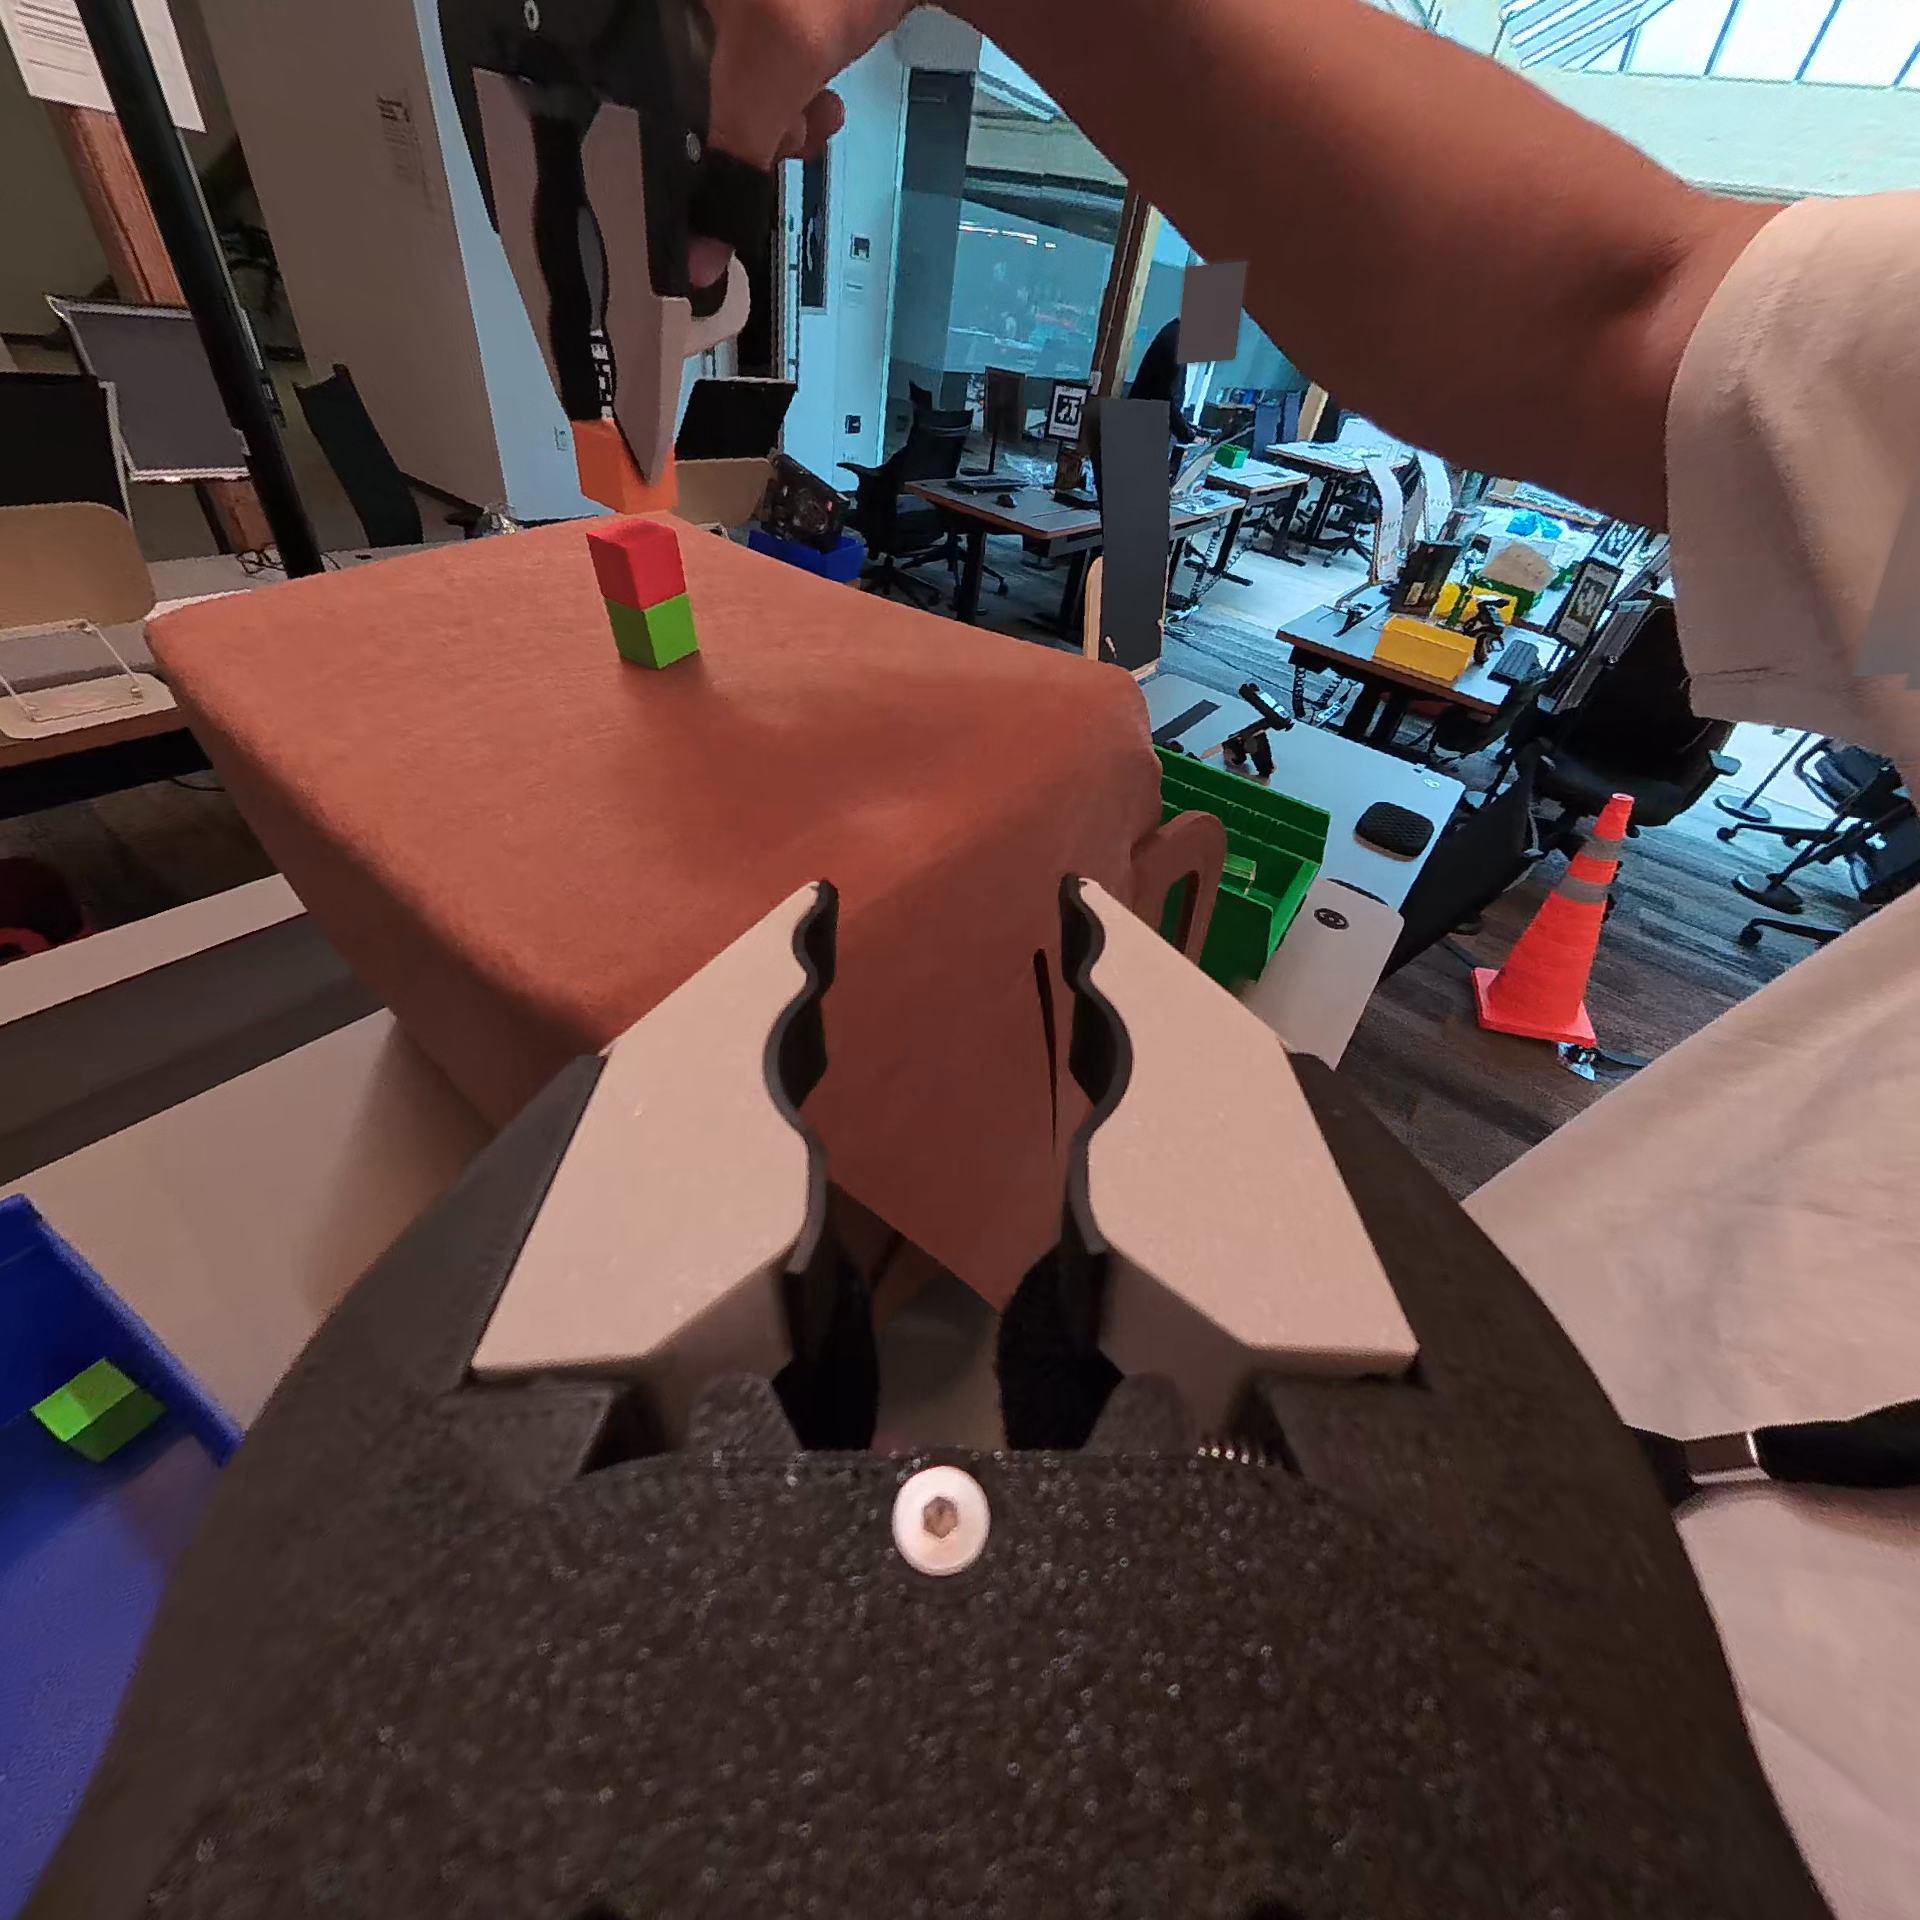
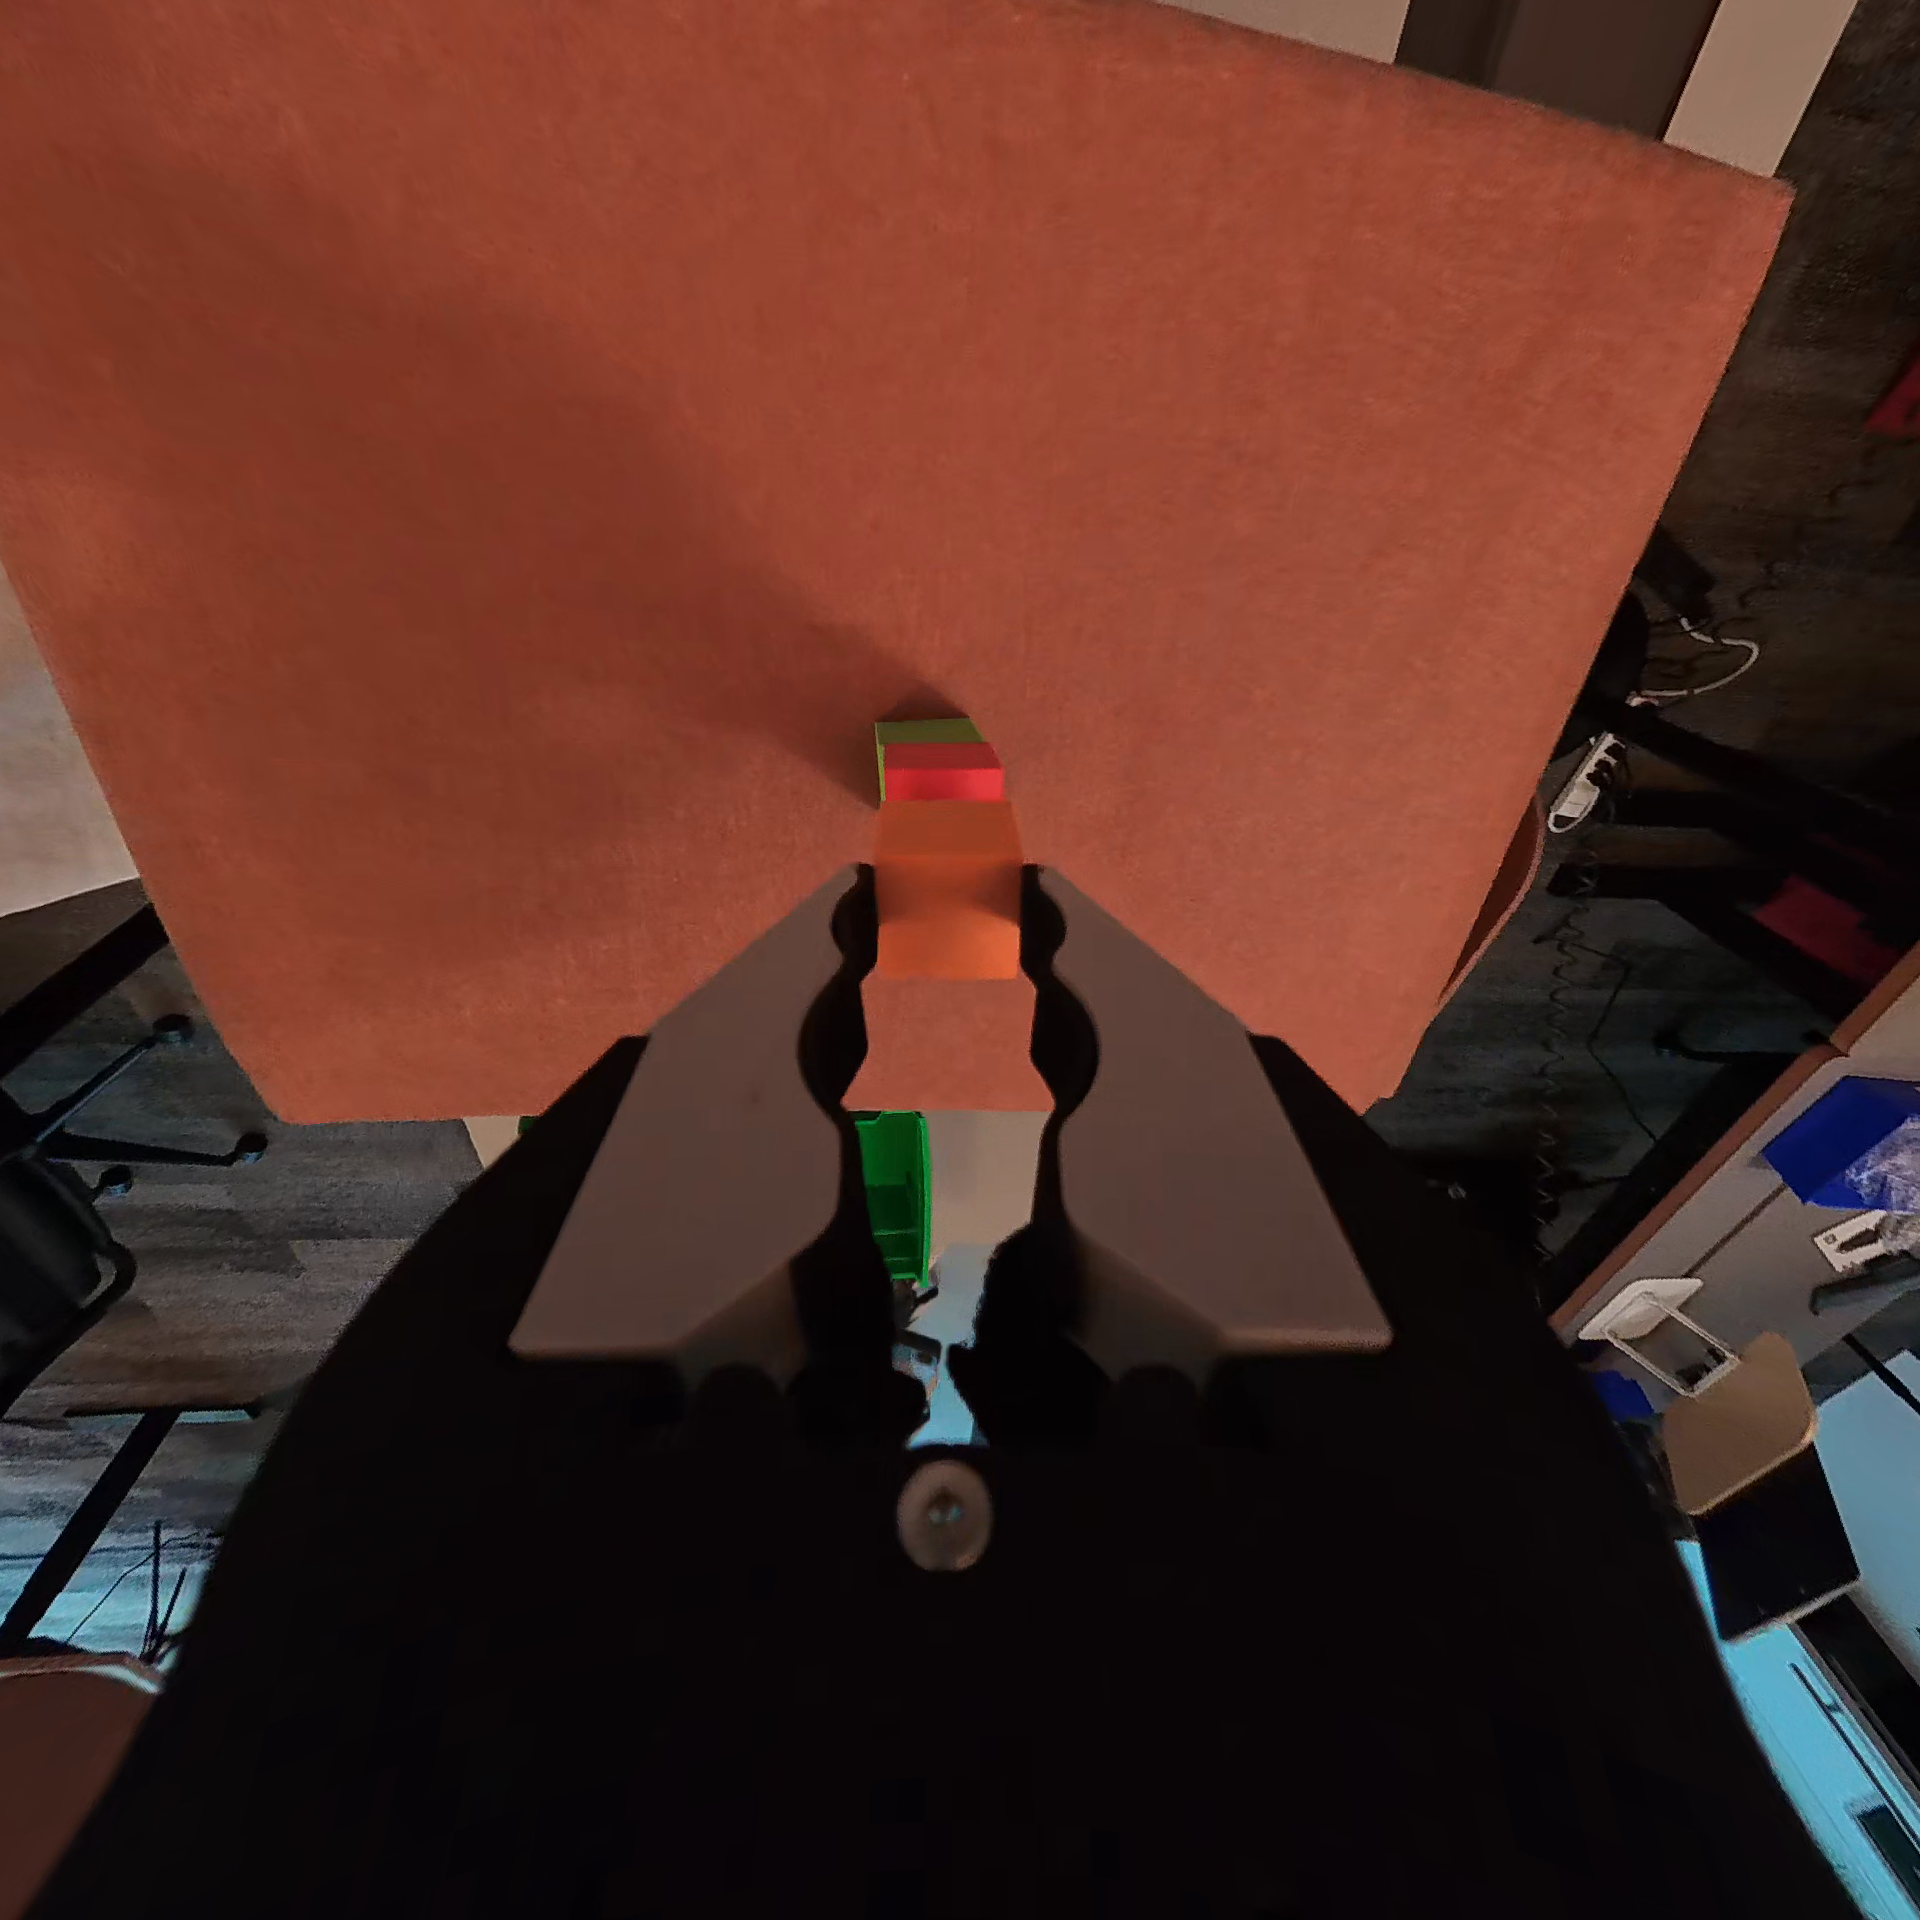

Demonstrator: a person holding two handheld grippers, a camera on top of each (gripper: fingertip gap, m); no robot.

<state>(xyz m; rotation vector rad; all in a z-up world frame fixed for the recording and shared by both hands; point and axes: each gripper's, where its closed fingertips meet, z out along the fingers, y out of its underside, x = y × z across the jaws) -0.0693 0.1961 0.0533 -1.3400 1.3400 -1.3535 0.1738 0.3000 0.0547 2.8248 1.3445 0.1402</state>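
Orange block [image 2: 945, 899] pinched at the right gripper [image 2: 943, 883] jaws' tips, hanging just above the red block [image 2: 943, 779] stacked on green block [image 2: 920, 732]; left gripper [image 1: 945, 914] parted, empty, well back.

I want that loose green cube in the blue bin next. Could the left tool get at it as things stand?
Probably yes. The left tool is open and holds nothing, and the green cube lies uncovered in the blue bin close beside it, nothing between them.
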